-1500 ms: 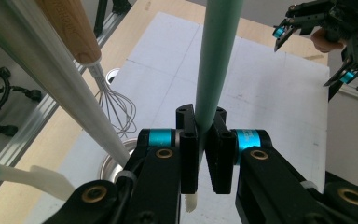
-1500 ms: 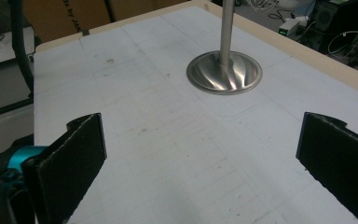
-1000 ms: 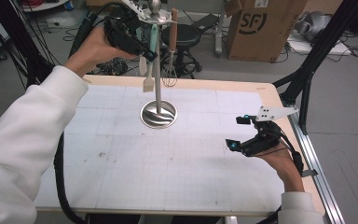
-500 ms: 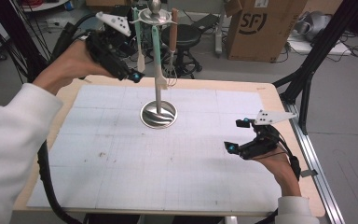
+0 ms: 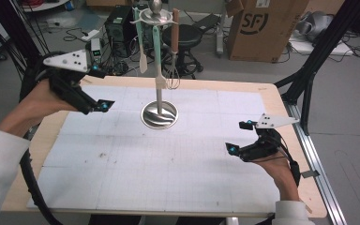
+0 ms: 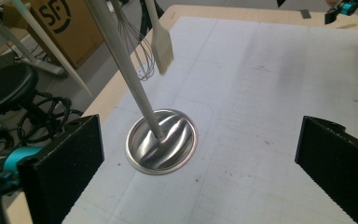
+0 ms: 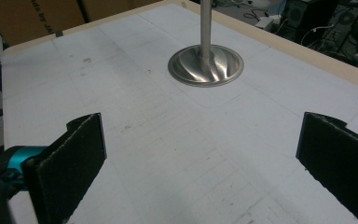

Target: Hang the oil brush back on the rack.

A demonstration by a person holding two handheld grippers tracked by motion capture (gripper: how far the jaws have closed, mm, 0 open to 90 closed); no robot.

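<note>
Fingers (image 6: 63, 172) of left gripper (image 5: 90, 99) spread wide, holding nothing; right gripper (image 5: 236, 140) likewise wide, nothing between. Utensil stand (image 5: 159, 112) upright mid-table (image 5: 122, 187); spatula (image 5: 143, 58) and whisk (image 5: 173, 77) hanging from top. Left gripper raised left of stand, right gripper low, well right of it.

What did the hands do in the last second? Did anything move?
The left gripper pulled back from the hanging utensils at the top of the stand, coming down and toward the table's left edge, jaws open and empty. The right gripper stayed low on the right, open. The spatula and whisk remain hanging.
</note>
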